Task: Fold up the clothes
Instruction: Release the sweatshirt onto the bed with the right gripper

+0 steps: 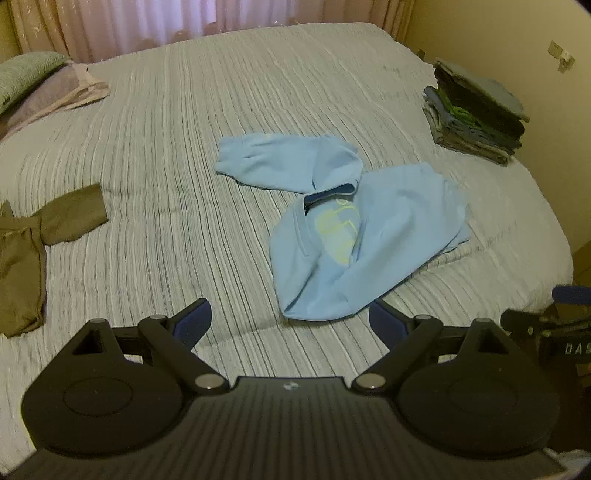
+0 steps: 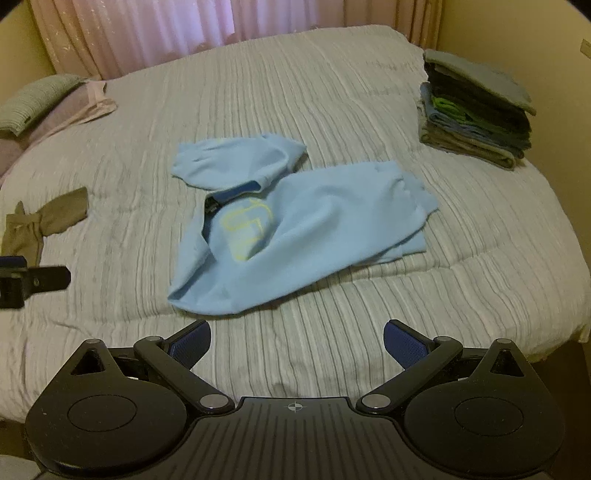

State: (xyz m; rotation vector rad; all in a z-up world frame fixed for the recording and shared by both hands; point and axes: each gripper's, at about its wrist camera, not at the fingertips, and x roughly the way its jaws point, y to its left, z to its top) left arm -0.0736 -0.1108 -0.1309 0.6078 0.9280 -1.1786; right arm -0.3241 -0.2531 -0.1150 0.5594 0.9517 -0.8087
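Observation:
A light blue sweatshirt (image 1: pixel 354 229) with a yellow print lies crumpled on the striped bedspread (image 1: pixel 177 155), one sleeve thrown out to the far left. My left gripper (image 1: pixel 290 319) hovers open just short of its near hem, holding nothing. In the right wrist view the same light blue sweatshirt (image 2: pixel 295 225) lies ahead and slightly left. My right gripper (image 2: pixel 297 343) is open and empty above the bedspread (image 2: pixel 369 332) near the bed's front edge. The left gripper (image 2: pixel 33 280) shows at the far left of the right wrist view.
A stack of folded clothes (image 1: pixel 476 110) sits at the far right of the bed by the yellow wall (image 1: pixel 517 33). An olive garment (image 1: pixel 33 251) lies crumpled on the left. Pillows (image 1: pixel 26 74) rest at the far left, with curtains (image 1: pixel 147 22) behind.

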